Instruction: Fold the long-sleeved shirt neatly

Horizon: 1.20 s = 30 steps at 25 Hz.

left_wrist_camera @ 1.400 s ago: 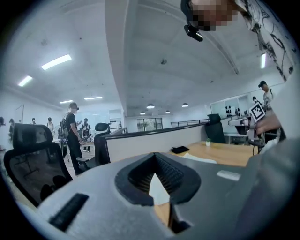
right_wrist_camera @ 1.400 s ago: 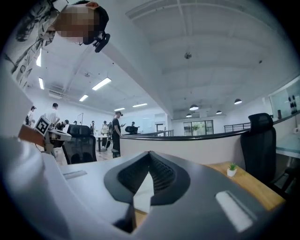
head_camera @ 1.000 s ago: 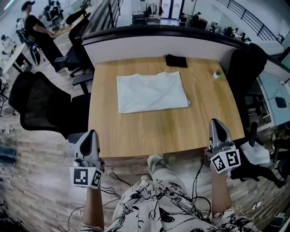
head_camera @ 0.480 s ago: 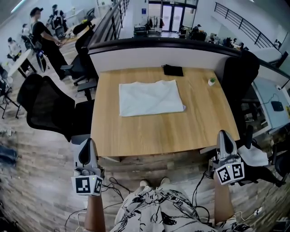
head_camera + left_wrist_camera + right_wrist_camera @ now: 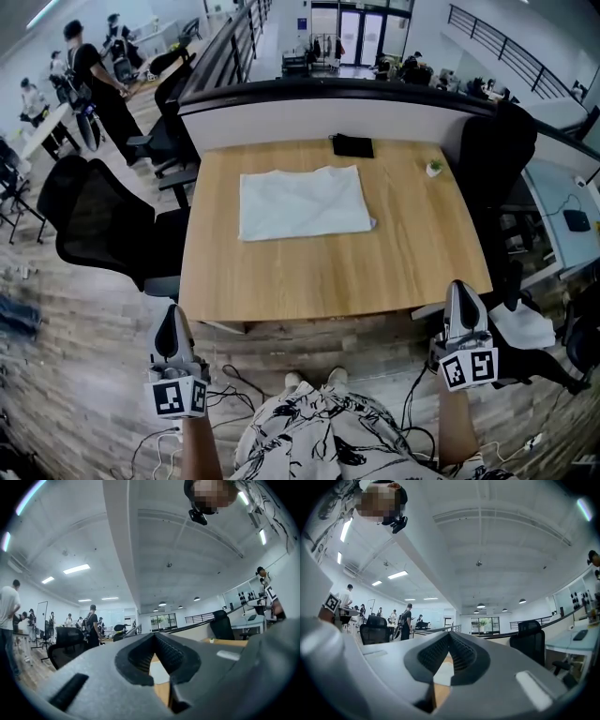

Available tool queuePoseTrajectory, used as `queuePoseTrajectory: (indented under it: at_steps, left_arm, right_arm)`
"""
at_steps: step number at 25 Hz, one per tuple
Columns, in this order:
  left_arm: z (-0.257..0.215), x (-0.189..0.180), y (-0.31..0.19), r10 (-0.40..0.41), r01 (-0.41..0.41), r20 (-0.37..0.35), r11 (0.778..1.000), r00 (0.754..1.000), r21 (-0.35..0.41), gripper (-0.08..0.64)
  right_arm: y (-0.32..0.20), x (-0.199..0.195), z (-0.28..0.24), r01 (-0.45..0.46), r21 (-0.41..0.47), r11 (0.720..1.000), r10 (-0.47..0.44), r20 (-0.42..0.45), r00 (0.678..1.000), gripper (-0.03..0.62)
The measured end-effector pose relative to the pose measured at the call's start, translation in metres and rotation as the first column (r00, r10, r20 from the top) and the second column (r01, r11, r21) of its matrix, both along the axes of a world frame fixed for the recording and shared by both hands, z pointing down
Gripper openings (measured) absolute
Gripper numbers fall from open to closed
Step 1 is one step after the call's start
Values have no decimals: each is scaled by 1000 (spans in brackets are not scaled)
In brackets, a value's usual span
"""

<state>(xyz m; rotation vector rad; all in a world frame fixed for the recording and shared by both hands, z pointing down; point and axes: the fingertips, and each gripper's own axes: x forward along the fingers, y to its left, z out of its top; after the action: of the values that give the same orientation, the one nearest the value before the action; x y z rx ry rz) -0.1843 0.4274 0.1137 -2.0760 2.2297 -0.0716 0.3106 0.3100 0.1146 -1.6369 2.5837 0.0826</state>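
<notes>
Jaws on both sides are pressed together with nothing between them. Our left gripper (image 5: 172, 319) and right gripper (image 5: 462, 295) hang off the near edge of the table (image 5: 328, 277). The shirt (image 5: 302, 202), a folded white rectangle, lies ahead on the far half, well apart from both. Its long axis runs side to side, somewhat nearer our left.

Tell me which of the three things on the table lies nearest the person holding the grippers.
The folded white shirt: it lies toward the middle of the table, while the black pouch and the small green plant sit back by the far edge.
</notes>
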Motion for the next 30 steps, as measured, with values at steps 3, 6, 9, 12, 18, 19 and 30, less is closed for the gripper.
queuePoseTrajectory:
  at_steps: [3, 6, 9, 12, 18, 19, 30]
  left_arm:
    - [9, -2, 4, -32, 32, -5, 999, 999, -13, 3]
    - [19, -2, 4, -59, 59, -7, 998, 998, -31, 3]
    - [23, 3, 2, -62, 62, -5, 997, 998, -42, 3]
    - [24, 6, 0, -59, 59, 1, 997, 998, -41, 3]
    - [24, 5, -4, -61, 61, 9, 997, 998, -45, 3]
    - [23, 6, -6, -60, 61, 8, 997, 998, -45, 3]
    - [20, 11, -8, -56, 57, 26, 997, 998, -44, 4]
  right_arm:
    - [-2, -3, 8, 14, 4, 1000, -14, -19, 1000, 11]
    - [-5, -5, 15, 30, 2, 1000, -30, -25, 999, 10]
    - [-10, -8, 19, 46, -8, 999, -46, -21, 999, 9]
    - [-14, -12, 19, 58, -8, 998, -58, -17, 998, 9]
    - [-20, -16, 20, 63, -15, 998, -63, -17, 998, 10]
    - [-22, -16, 19, 63, -16, 998, -63, -21, 998, 9]
    - [-30, -21, 19, 76, -22, 997, -77, -35, 996, 9]
